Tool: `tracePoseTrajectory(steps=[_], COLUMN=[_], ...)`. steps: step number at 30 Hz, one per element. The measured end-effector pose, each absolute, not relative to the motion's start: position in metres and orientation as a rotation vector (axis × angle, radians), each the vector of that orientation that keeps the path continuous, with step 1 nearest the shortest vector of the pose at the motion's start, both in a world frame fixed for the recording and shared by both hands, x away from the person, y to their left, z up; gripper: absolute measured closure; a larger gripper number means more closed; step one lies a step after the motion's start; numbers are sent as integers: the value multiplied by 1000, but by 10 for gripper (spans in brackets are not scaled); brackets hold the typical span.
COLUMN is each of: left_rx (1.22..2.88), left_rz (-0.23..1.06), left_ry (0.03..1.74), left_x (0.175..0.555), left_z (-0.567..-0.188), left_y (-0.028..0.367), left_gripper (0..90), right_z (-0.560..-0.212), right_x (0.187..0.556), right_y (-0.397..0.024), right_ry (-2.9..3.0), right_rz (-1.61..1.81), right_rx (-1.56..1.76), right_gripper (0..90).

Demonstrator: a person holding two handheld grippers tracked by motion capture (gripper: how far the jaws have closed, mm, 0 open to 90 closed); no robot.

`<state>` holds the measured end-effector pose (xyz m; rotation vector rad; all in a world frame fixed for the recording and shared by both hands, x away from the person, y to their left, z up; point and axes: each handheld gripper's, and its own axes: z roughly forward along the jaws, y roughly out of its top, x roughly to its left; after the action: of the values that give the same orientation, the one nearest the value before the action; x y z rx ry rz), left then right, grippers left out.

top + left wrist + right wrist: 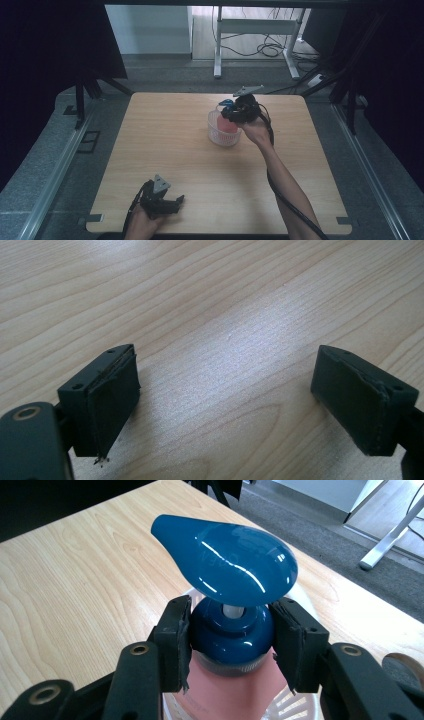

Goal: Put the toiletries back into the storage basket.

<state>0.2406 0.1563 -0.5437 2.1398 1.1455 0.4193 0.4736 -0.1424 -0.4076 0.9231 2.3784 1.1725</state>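
A pink pump bottle (235, 690) with a glossy blue pump head (225, 560) stands inside a small white slotted basket (218, 134) at the table's far middle. My right gripper (231, 630) is shut on the blue collar (231, 636) under the pump head, one pad on each side. From the high view the right gripper (239, 111) sits above the basket, with the bottle's pink body (229, 126) inside it. My left gripper (176, 201) rests near the table's front edge, open, with bare wood between its pads (112, 400).
The wooden table (170, 150) has wide bare areas left of and in front of the basket. Black curtains hang on both sides. A white desk frame (260, 30) and cables lie on the floor beyond the table's far edge.
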Motion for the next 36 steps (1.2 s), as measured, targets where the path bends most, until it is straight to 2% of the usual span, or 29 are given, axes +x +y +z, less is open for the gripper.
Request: tracePoseTrajectory(steps=[23,36], left_rx=[2142,2142], left_rz=[418,418], left_ry=[1143,1142], left_x=[240,240], left_z=[-544,-544], left_y=[156,156], left_gripper=[118,118], right_z=[-434,-432], right_x=[479,476], right_y=[-140,-148], right_ry=[2419,2402], right_rz=[1173,1216], right_rx=[963,981], right_gripper=[512,352])
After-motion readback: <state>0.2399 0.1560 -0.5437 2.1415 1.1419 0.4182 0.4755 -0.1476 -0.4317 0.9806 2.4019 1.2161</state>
